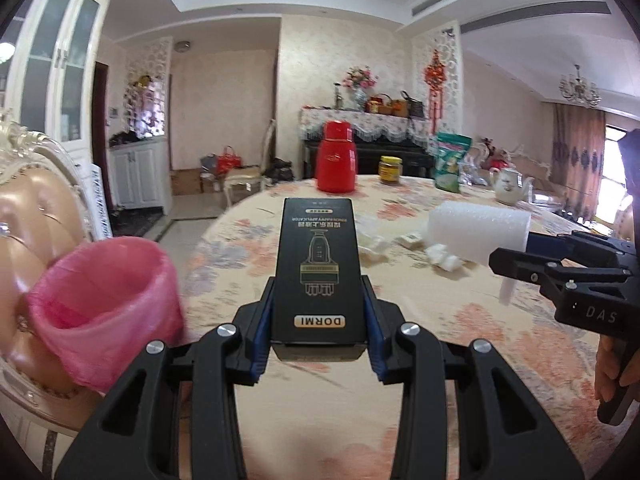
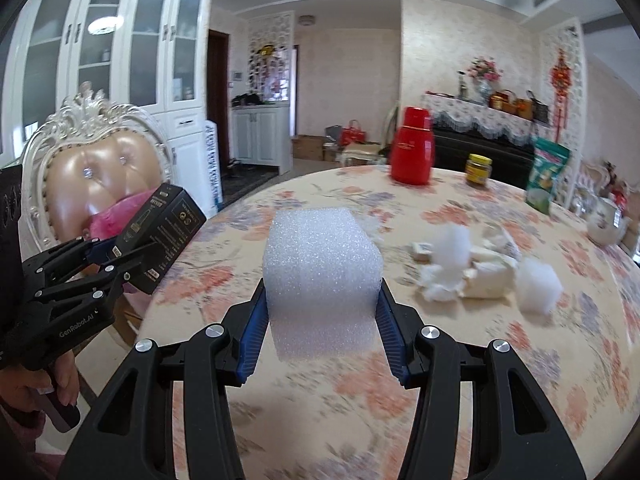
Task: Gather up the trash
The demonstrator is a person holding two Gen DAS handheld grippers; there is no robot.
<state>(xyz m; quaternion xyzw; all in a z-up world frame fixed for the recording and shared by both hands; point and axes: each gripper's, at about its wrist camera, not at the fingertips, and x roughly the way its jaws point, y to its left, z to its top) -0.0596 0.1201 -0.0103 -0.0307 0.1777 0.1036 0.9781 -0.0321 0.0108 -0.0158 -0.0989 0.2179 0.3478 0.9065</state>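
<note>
Left tool [image 1: 319,312] clamped on black box [image 1: 318,268], gripped across its narrow sides near the near end; box held above the bench [image 1: 400,360], long axis pointing away. Right tool [image 2: 322,320] clamped on white foam block [image 2: 320,264], also lifted off the bench.

Pink-lined bin [image 1: 100,300] sits left of the bench edge, against the chair [image 2: 96,176]; its mouth is open and near the box.

Box looks like stiff card, probably light; side grip should hold, though glossy faces may slip if tilted. Foam is very light and soft; it dents under the pads, so a mid-body grip is safest.

Loose scraps [image 2: 472,268] lie on the bench, right of the foam: wadding, crumpled paper, a small packet. Light, best pinched one at a time.
</note>
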